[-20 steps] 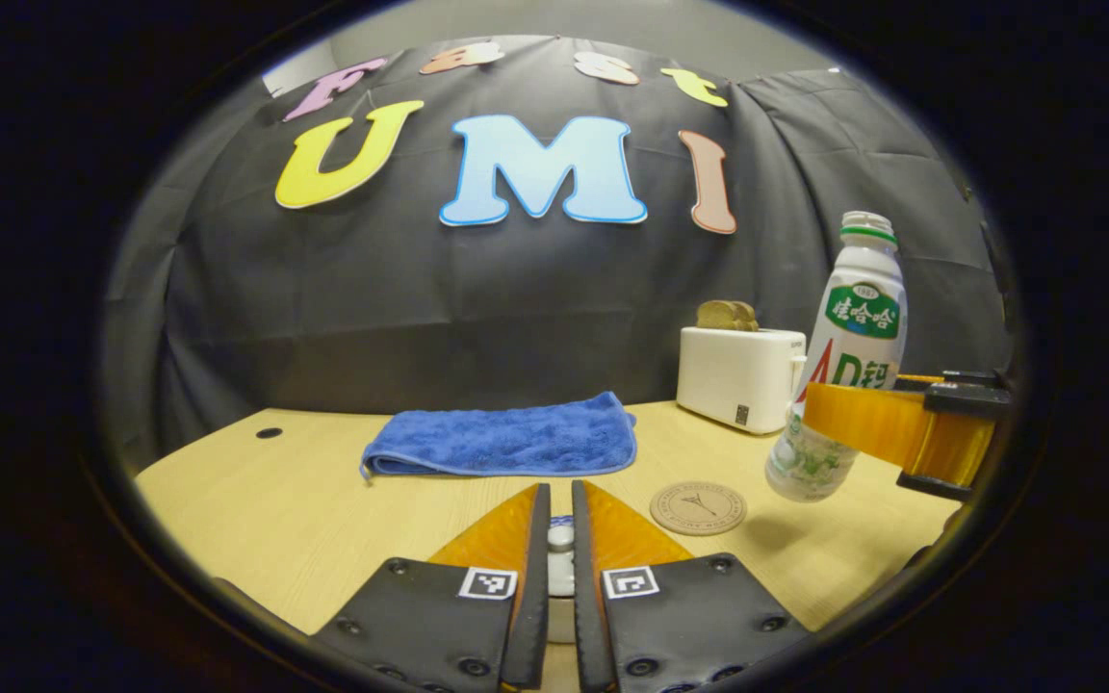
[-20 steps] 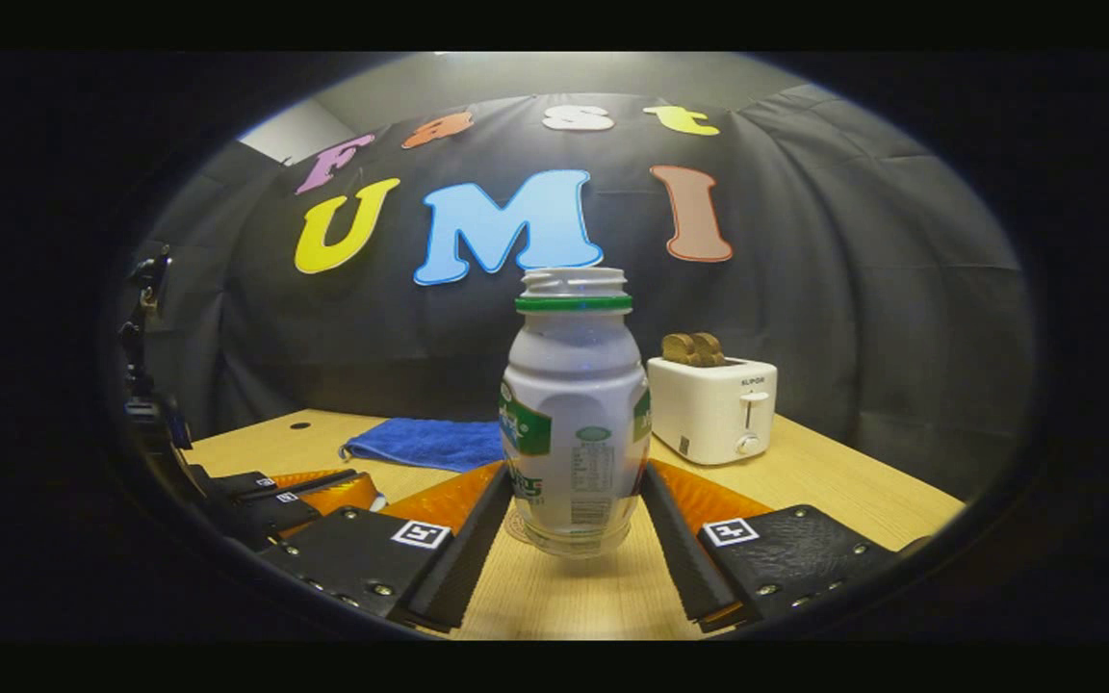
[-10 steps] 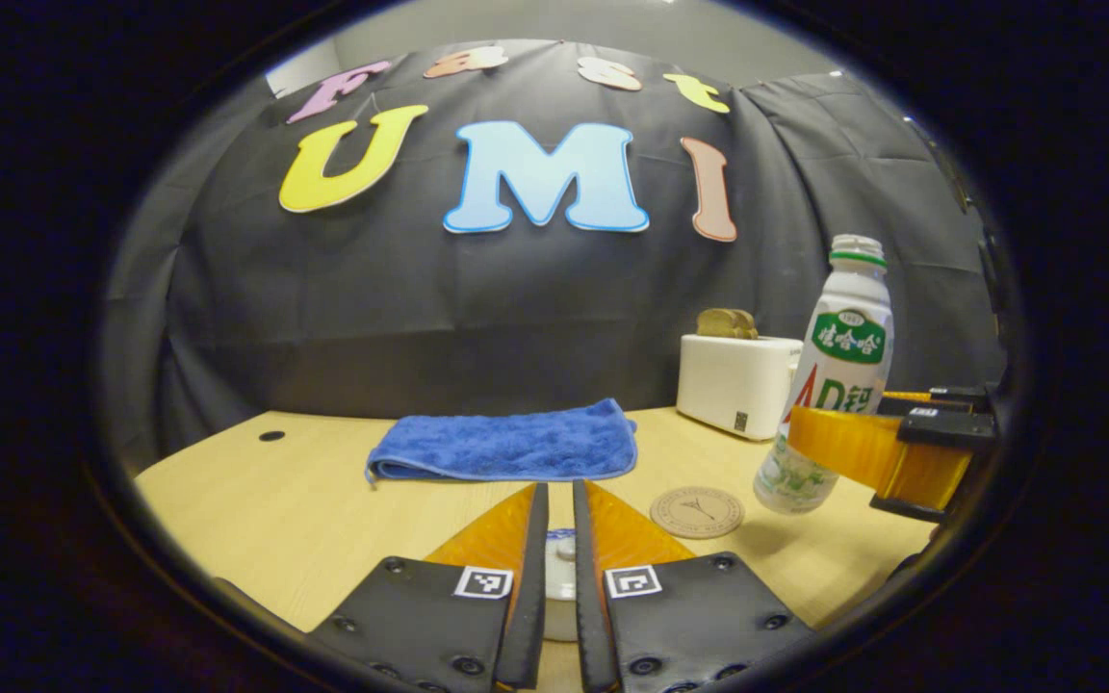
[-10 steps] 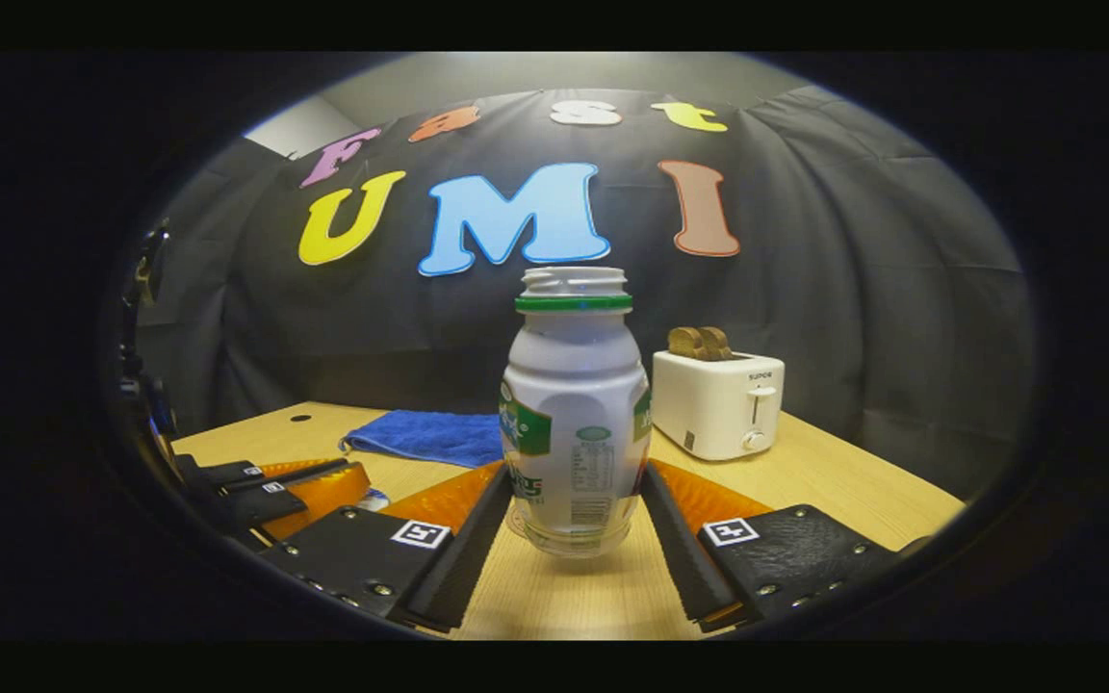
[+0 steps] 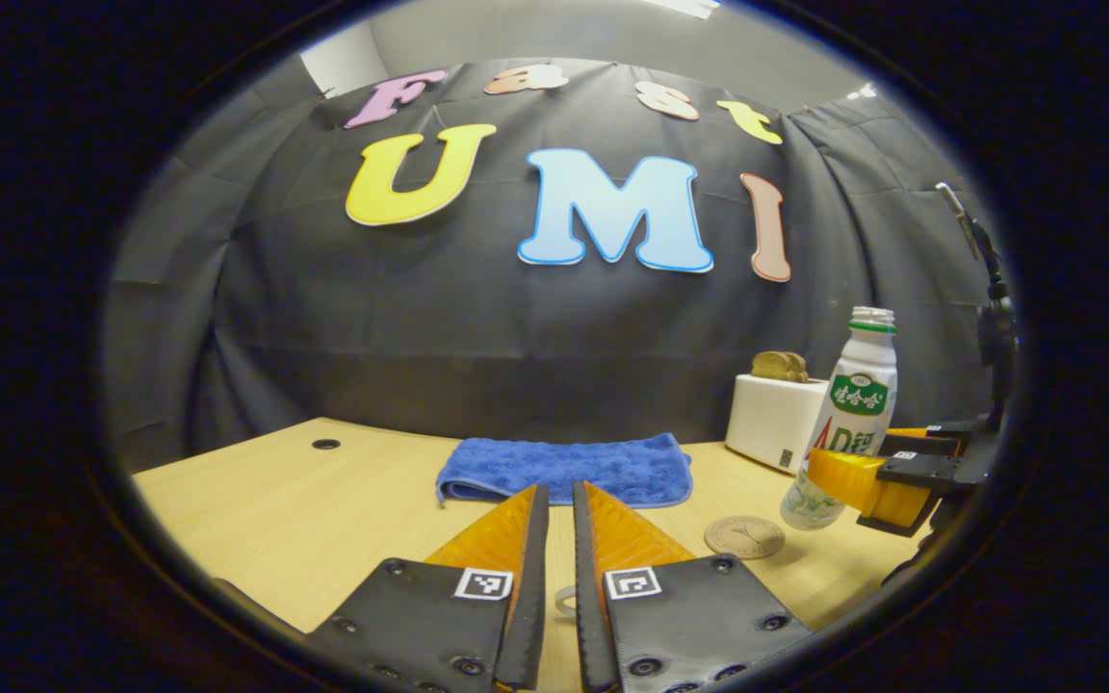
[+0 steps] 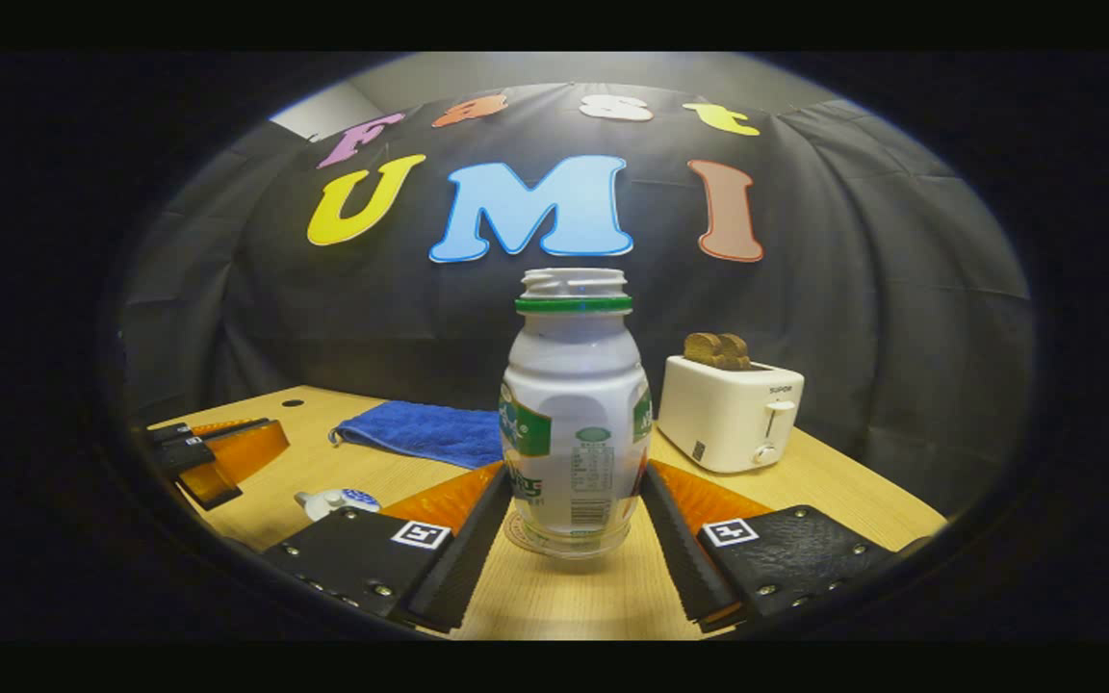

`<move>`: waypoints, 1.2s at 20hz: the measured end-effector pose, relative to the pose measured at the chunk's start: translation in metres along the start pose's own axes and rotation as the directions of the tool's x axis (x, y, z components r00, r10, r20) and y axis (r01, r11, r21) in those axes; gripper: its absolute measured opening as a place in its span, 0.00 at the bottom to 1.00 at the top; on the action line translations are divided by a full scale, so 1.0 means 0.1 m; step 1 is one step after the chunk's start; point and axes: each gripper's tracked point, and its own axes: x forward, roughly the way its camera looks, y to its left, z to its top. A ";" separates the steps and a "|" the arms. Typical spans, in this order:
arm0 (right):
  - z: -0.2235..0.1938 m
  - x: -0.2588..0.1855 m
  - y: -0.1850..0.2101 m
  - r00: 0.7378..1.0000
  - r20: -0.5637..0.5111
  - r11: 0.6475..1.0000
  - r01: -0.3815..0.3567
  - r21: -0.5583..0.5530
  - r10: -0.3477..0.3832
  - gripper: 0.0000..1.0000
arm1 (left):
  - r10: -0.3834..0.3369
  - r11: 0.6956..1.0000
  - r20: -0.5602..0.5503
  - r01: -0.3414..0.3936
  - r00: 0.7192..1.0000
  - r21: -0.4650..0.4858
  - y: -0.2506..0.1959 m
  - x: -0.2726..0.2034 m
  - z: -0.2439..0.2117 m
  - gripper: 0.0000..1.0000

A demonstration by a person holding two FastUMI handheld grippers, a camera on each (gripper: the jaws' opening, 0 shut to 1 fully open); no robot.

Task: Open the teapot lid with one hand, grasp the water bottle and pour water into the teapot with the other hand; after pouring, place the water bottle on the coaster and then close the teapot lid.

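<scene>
My right gripper is shut on the white water bottle, which stands upright with no cap. The rim of the round coaster shows beside the bottle's base. In the left gripper view the bottle hangs just right of the coaster, held by my right gripper. My left gripper has its fingers almost together; a small pale curved piece shows low in the slit. The small white teapot with blue spots sits on the table, apart from my left gripper. Whether its lid is on I cannot tell.
A folded blue towel lies at the back middle of the wooden table. At the back right stands a white toaster with bread in it. A small hole marks the table's far left.
My left gripper has risen and drawn back to the left, away from the teapot; the white piece no longer sits between its tips. The bottle has come down beside the coaster.
</scene>
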 end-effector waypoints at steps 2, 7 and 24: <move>0.01 0.10 0.03 1.000 -0.010 1.000 -0.003 0.000 0.003 0.80 | 0.021 1.000 0.008 -0.021 1.000 -0.010 0.10 -0.04 0.04 0.24; -0.05 0.36 0.06 0.999 -0.050 1.000 -0.014 -0.004 0.014 0.80 | 0.040 0.997 -0.001 -0.039 0.999 -0.066 0.24 -0.04 0.04 0.24; -0.42 0.68 0.11 0.987 -0.160 0.999 -0.030 0.017 0.032 0.80 | 0.048 0.993 -0.014 -0.050 0.999 -0.112 0.29 -0.05 0.04 0.24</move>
